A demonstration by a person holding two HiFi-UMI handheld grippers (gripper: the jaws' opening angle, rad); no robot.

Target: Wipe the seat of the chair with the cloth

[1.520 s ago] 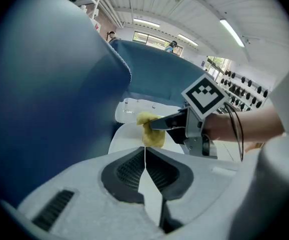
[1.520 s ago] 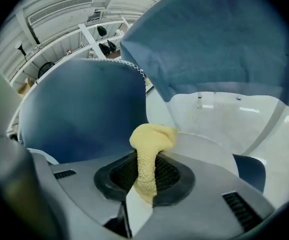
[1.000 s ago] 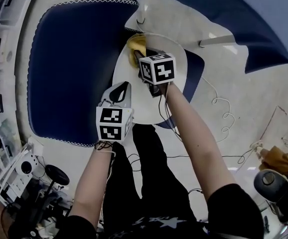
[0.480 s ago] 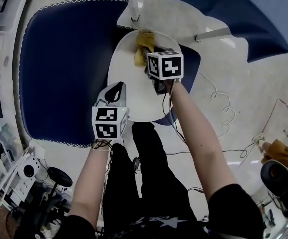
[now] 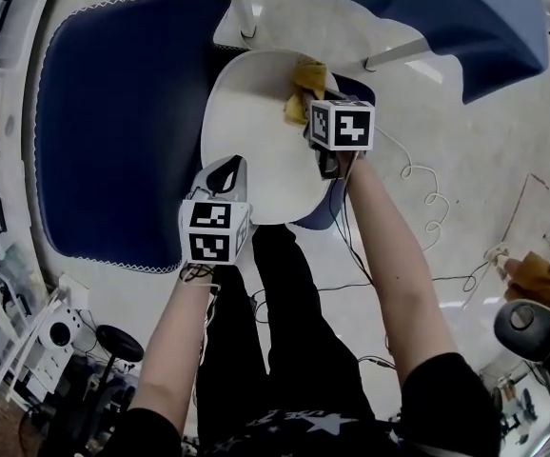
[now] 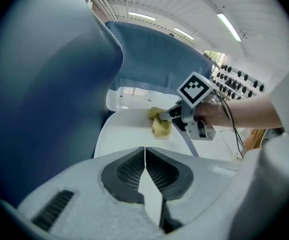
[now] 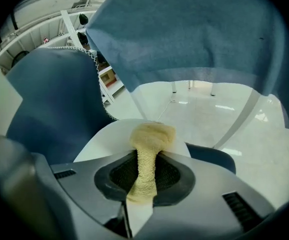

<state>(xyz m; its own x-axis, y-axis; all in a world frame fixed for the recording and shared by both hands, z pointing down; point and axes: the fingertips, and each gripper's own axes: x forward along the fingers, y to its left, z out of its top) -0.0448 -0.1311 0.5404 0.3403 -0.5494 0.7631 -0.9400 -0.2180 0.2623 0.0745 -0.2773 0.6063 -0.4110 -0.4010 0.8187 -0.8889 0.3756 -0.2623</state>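
Note:
The white round chair seat (image 5: 246, 131) lies below me, also seen as the chair seat (image 6: 127, 131) and the chair seat (image 7: 112, 136). A yellow cloth (image 5: 305, 89) rests on the seat's far right part; my right gripper (image 5: 313, 112) is shut on it. In the right gripper view the cloth (image 7: 147, 159) runs between the closed jaws and bunches ahead of them. My left gripper (image 5: 227, 174) hovers over the seat's near edge, shut with nothing in it. From the left gripper view the cloth (image 6: 159, 123) and right gripper (image 6: 177, 115) show across the seat.
A dark blue padded panel (image 5: 113, 131) lies left of the seat. A blue fabric sheet (image 5: 427, 17) hangs at the top right. White chair legs (image 5: 394, 55) and a loose cable (image 5: 422, 198) are on the pale floor. Equipment sits at bottom right (image 5: 532, 322).
My right gripper has swept the yellow cloth rightward across the far part of the seat. The left gripper has stayed at the near edge.

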